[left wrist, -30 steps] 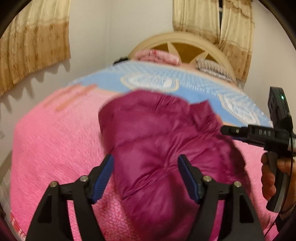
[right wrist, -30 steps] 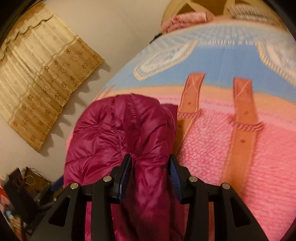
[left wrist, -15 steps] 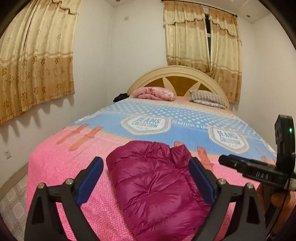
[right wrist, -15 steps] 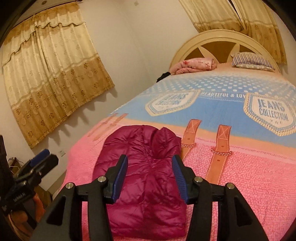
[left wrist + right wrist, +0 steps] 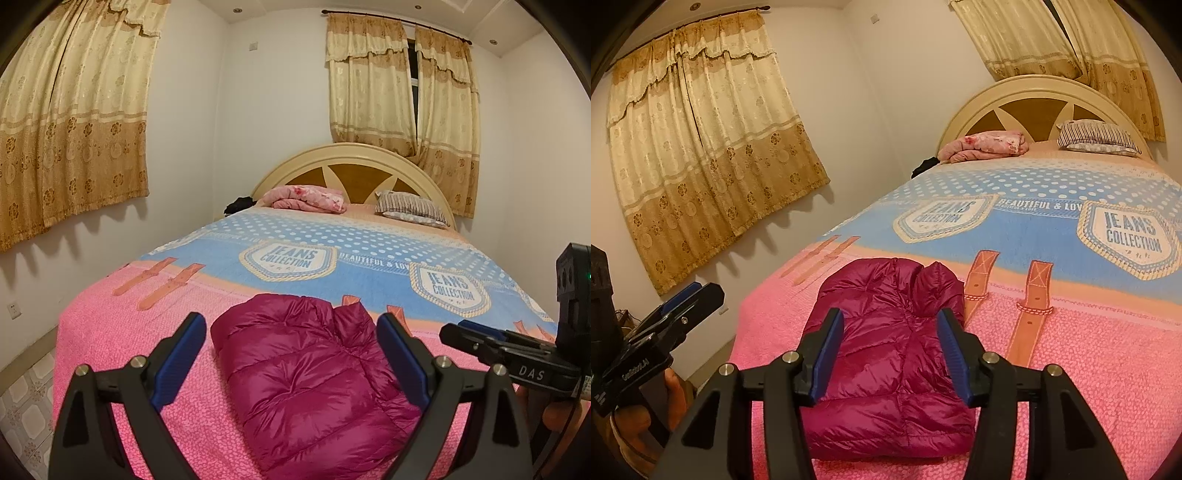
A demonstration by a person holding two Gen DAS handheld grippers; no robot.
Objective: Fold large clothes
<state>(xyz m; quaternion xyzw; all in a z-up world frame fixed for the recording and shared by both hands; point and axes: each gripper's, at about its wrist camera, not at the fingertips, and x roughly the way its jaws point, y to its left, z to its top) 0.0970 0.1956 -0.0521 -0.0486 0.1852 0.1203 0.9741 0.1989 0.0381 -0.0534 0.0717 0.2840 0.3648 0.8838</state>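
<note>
A magenta puffer jacket [image 5: 314, 373] lies folded into a compact bundle on the pink end of the bed cover [image 5: 122, 350]; the right wrist view shows the jacket [image 5: 886, 354] too. My left gripper [image 5: 290, 325] hovers above and short of it, open wide, with nothing between its pads. My right gripper [image 5: 890, 317] hangs over the jacket's near part. Its jaws are opening and do not touch the fabric. Each gripper shows in the other's view: the right gripper [image 5: 480, 341] at the right edge, the left gripper [image 5: 698, 295] at the left edge.
The bed [image 5: 1071, 295] runs back to a rounded headboard [image 5: 354, 166], with a pink folded blanket [image 5: 306, 199] and a striped pillow [image 5: 410, 208] there. Curtains [image 5: 74, 122] hang on the left wall. Tiled floor [image 5: 26, 391] lies left of the bed.
Both grippers have risen and drawn back from the jacket. The left jaws widened. The right jaws spread and let go of the jacket fold, which now rests on the bed.
</note>
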